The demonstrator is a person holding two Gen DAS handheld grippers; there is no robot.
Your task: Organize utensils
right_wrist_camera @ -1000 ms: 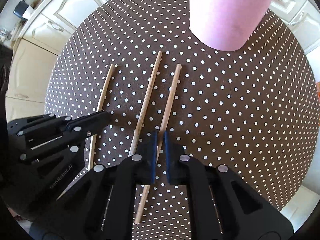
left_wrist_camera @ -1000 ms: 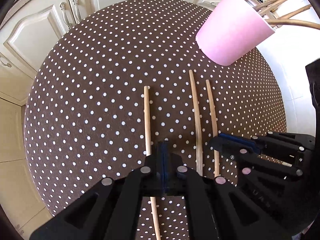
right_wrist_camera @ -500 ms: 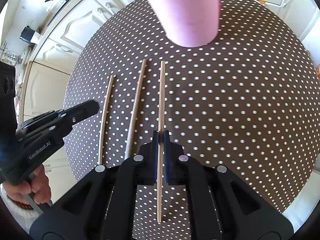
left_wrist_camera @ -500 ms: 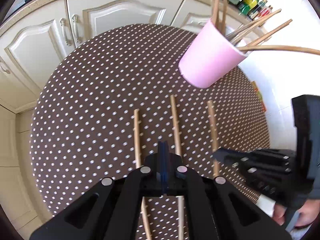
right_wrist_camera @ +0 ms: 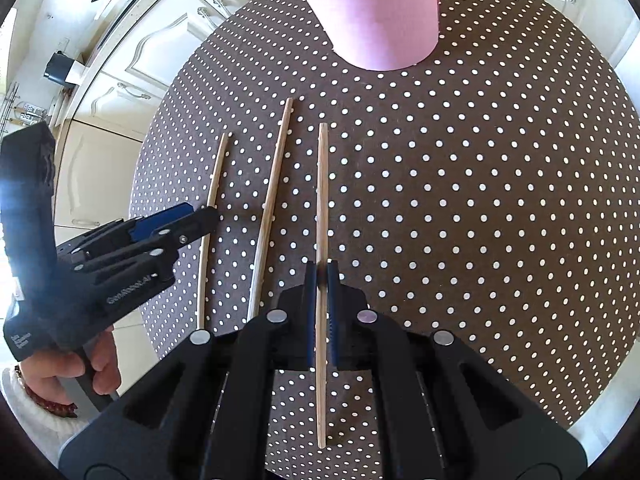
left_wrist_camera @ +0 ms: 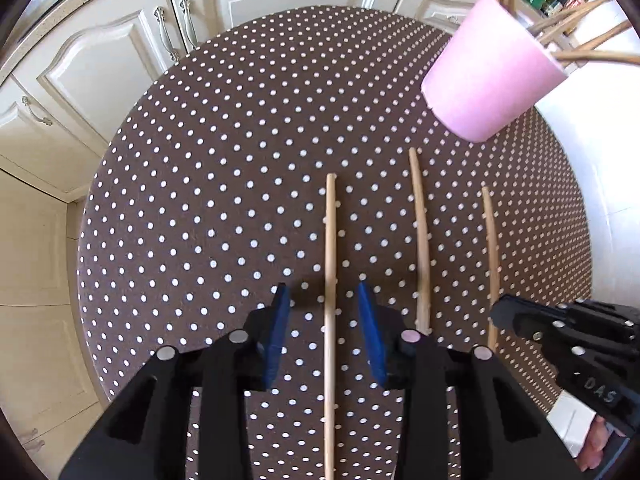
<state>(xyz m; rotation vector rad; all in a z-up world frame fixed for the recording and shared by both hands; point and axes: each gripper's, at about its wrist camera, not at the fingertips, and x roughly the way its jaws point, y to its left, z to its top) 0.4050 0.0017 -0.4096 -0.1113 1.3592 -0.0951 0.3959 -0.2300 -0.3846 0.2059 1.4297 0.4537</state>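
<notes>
Chopsticks lie side by side on the dotted worktop. The right tool is pinched tight on the right chopstick. The left tool is opening around the left chopstick, not touching it. The pink cup beyond is cut off.

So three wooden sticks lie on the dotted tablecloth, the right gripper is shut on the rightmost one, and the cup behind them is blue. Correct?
Not quite: the cup is pink, not blue, as the right wrist view shows. The rest holds: three sticks lie on the dotted tablecloth, and the right gripper is shut on the rightmost stick.
</notes>
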